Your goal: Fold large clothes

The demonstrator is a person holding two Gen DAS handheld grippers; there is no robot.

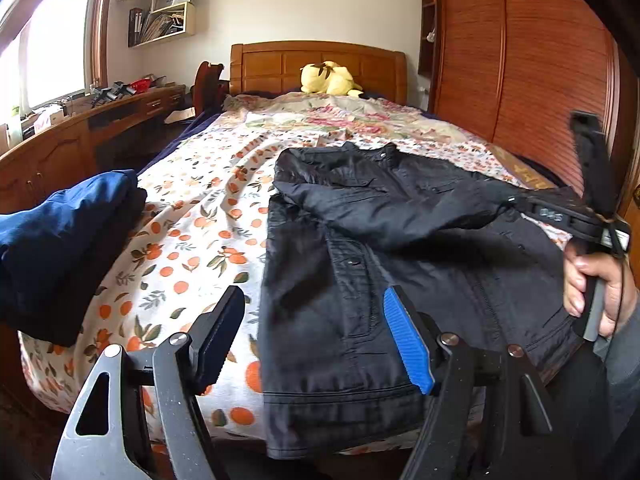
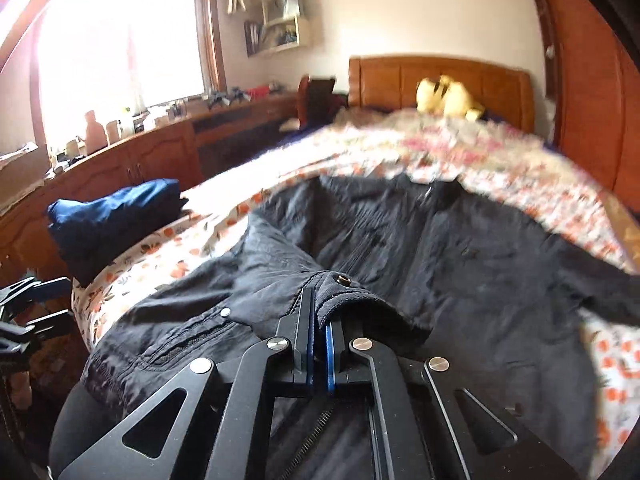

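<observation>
- Black jacket (image 1: 400, 240) spread front-up on the bed (image 1: 192, 216), collar toward the headboard (image 1: 320, 64), hem hanging over the near edge — long axis running away from both cameras.
- Right gripper (image 2: 318, 320) pinched fully together on a cuff (image 2: 344, 300) of the jacket, snap button showing just above the fingertips; sleeve drawn in over the jacket's chest.
- In the left wrist view, the same gripper at the far right with a hand (image 1: 592, 292) on its handle, sleeve end at its tip.
- Left gripper (image 1: 320, 340) spread wide, nothing between the pads, hovering over the jacket's lower left front near the hem.
- Key relation, as a judgement: sleeve already in the right hand's keeping, so crossing it over the body falls to that side; left side panel and hem nearest the open left fingers, lying just ahead and below.
- Fabric: thin woven shell with a faint sheen, crumpled, metal snaps and a zipped placket — likely slippery, apt to slide back once released.
- Bedsheet soft, printed with oranges; a folded blue garment (image 1: 68, 224) stacked at the left edge, well apart.
- Yellow plush toy (image 1: 330, 78) by the headboard.
</observation>
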